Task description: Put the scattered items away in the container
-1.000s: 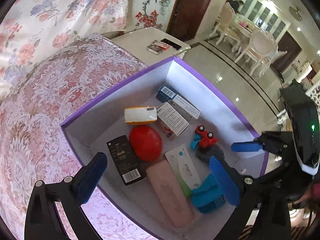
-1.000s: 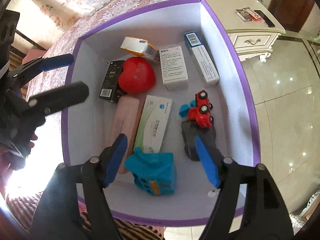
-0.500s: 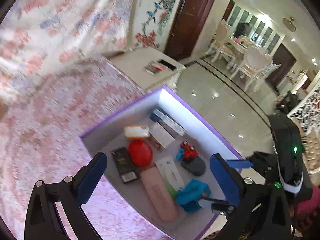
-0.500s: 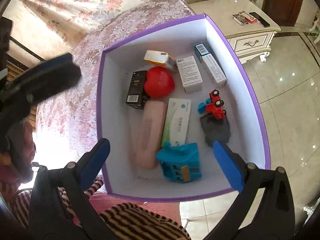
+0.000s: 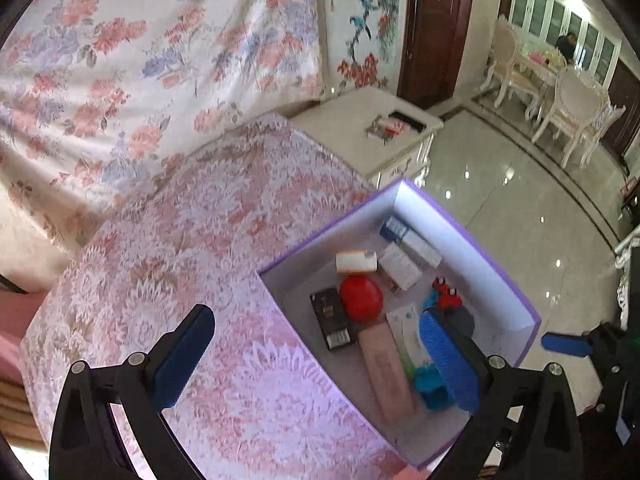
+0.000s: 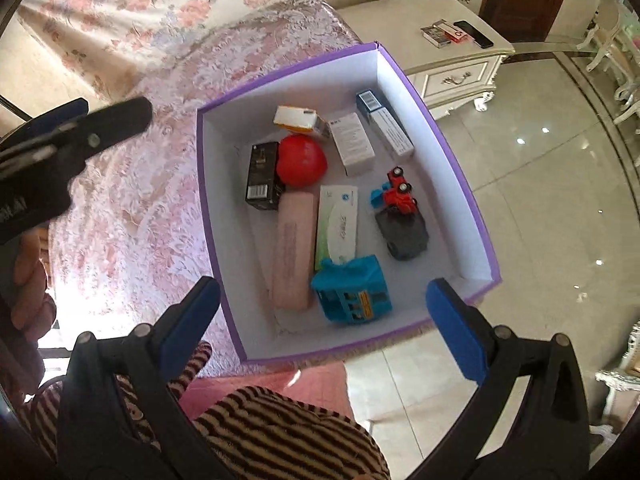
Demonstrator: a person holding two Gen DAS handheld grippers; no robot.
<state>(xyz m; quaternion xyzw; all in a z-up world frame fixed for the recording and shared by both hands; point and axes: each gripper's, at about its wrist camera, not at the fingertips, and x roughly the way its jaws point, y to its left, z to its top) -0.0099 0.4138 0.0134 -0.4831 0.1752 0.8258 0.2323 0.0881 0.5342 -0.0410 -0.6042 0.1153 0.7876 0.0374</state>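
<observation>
Both hand-held grippers raised above box (image 6: 440,128), right hand-held gripper (image 6: 324,320) jaws opened

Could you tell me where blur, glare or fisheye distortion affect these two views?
Left wrist view: floral bedspread smeared by motion blur, glossy floor dotted with lamp reflections. Right wrist view: sharper, purple box walls bowed by fisheye, left gripper blurred, sunlight blown out at lower left.
</observation>
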